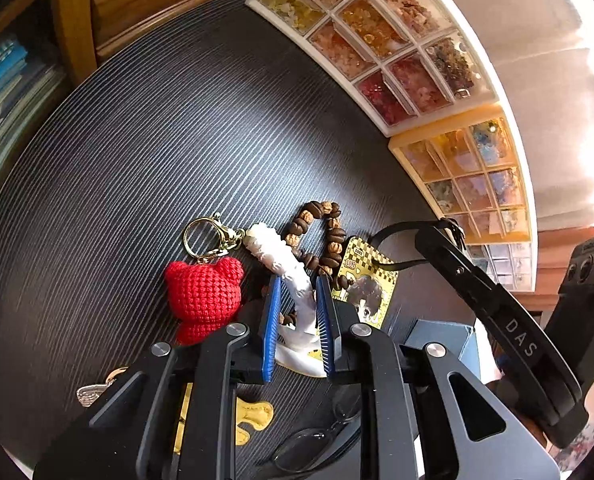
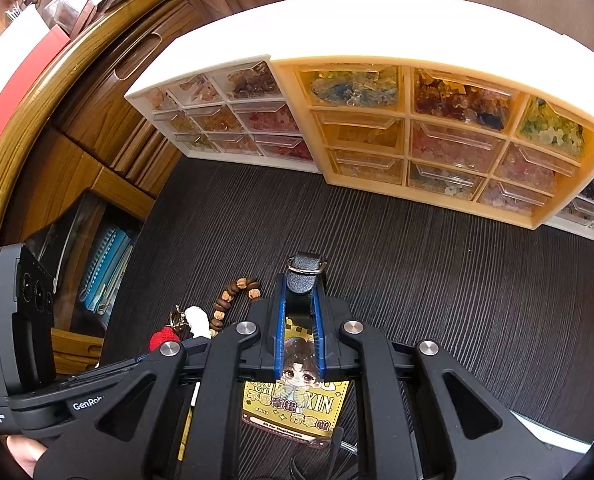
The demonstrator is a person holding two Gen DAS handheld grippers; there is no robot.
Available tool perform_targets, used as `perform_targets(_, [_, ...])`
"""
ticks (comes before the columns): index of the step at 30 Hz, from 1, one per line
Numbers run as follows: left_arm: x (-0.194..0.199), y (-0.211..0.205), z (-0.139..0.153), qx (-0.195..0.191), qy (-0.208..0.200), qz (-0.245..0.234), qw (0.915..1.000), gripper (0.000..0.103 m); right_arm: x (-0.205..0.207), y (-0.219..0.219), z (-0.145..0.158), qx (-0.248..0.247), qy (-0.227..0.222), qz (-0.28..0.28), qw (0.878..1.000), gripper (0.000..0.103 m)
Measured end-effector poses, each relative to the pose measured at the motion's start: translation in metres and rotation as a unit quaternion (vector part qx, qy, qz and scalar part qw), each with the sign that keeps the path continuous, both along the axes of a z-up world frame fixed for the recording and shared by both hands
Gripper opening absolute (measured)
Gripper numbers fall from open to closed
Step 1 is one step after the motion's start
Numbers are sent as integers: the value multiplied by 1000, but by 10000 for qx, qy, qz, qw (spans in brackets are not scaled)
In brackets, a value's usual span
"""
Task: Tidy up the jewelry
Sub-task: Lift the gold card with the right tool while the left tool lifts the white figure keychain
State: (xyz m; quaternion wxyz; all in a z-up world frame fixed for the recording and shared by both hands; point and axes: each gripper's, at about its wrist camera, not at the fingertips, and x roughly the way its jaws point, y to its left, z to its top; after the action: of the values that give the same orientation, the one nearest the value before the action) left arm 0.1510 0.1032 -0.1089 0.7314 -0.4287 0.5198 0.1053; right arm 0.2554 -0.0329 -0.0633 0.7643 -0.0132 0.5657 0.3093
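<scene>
In the left wrist view my left gripper (image 1: 299,280) has its blue pads around a white pearly charm (image 1: 285,276) on the dark table; the pads look a little apart from it. A red crochet bear keychain (image 1: 205,292) lies left of it, and a brown bead bracelet (image 1: 317,236) behind. A yellow cartoon tag (image 1: 367,292) lies to the right. In the right wrist view my right gripper (image 2: 300,280) is shut on the tag's black leather strap (image 2: 301,278), with the yellow tag (image 2: 297,400) under the fingers. The bracelet (image 2: 233,300) and bear (image 2: 165,338) show at its left.
White (image 2: 217,120) and yellow (image 2: 437,136) drawer cabinets of beads stand along the table's far edge. Wooden shelves with books (image 2: 105,272) are at the left. Glasses (image 1: 317,436), a yellow felt piece (image 1: 253,416), a silver wing charm (image 1: 93,392) and a blue box (image 1: 445,340) lie near.
</scene>
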Motion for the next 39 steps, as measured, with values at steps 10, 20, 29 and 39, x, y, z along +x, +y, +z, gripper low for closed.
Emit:
perform_targets(10, [-15,-6,12,93,-142,-213,9996,12,-4,-2,3,12,2,2,10000,12])
perform_targets(20, [-32,-12,24,457,-307,-329,9979,12,-13,-9,12,213,-113,0,9997,12])
perform_targets(29, [-41,-22,30,985,-378,-528,9930,12,-31,-16,30,397,-345,61,9986,12])
perform_targets(39, [-52,-28,66,1411,-632,-584,9862,11,-42,-28,49,644,-534,37,9965,12])
